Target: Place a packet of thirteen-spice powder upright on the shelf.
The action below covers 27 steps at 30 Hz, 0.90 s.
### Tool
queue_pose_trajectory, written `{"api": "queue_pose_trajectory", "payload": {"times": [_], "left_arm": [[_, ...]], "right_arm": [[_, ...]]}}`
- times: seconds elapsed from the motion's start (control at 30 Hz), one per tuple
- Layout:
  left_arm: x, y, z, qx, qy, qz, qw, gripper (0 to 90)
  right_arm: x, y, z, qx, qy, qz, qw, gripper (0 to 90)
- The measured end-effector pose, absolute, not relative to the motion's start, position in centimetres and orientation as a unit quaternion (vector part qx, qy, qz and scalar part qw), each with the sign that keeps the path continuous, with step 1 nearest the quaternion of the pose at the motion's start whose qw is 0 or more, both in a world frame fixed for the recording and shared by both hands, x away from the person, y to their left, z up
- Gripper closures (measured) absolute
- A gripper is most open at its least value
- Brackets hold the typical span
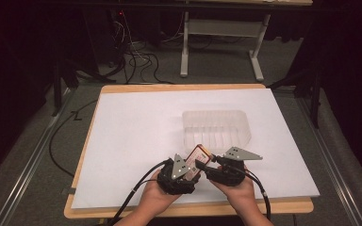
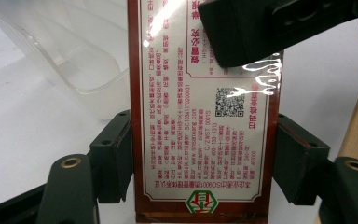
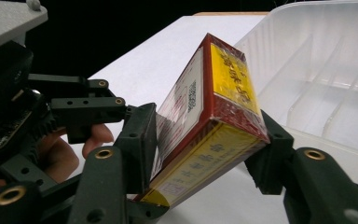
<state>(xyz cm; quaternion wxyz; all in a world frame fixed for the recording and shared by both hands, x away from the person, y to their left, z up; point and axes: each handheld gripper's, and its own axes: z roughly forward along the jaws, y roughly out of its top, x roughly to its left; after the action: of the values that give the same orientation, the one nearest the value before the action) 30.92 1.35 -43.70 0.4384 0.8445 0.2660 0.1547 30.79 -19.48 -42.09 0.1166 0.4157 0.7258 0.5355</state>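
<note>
Box (image 3: 214, 107), red-edged, yellow-faced, cellophane-wrapped, white label panel with red print and QR code.

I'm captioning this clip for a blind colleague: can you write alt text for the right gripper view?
A red and yellow box wrapped in clear film is clamped between the right gripper's two black jaws, tilted, with its printed QR-code face turned toward the left gripper, which also grips it. Behind it on the white table sits a clear plastic tray with ribbed dividers.

A red-bordered printed box (image 2: 205, 116) is clamped between the left gripper (image 2: 204, 156) jaws, just beside a clear plastic tray (image 2: 70, 51).
</note>
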Motion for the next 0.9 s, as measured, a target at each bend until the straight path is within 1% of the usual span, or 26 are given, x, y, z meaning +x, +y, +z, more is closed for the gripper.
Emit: {"api": "queue_pose_trajectory", "payload": {"times": [0.03, 0.2, 0.37, 0.67, 0.73, 0.9], "left_arm": [[30.96, 1.36, -43.77, 0.845, 0.267, 0.153, 0.438, 32.4], [31.09, 1.32, -44.01, 0.847, 0.269, 0.144, 0.436, 32.3], [31.14, 1.3, -44.16, 0.847, 0.269, 0.146, 0.434, 32.2], [31.15, 1.4, -44.16, 0.846, 0.27, 0.145, 0.437, 31.3], [31.2, 1.48, -44.18, 0.846, 0.27, 0.145, 0.436, 30.1], [31.34, 1.59, -44.26, 0.848, 0.273, 0.145, 0.43, 23.4]], "right_arm": [[30.82, -19.57, -42.06, 0.416, 0.723, 0.54, 0.111, 54.7], [30.75, -19.55, -41.94, 0.41, 0.722, 0.547, 0.103, 60.9], [30.52, -19.13, -41.76, 0.407, 0.725, 0.544, 0.113, 62.8], [30.32, -18.89, -41.57, 0.404, 0.724, 0.547, 0.118, 64.9], [30.22, -18.83, -41.47, 0.402, 0.723, 0.549, 0.12, 66.0], [30.14, -19.01, -41.2, 0.403, 0.719, 0.551, 0.128, 67.2]]}}
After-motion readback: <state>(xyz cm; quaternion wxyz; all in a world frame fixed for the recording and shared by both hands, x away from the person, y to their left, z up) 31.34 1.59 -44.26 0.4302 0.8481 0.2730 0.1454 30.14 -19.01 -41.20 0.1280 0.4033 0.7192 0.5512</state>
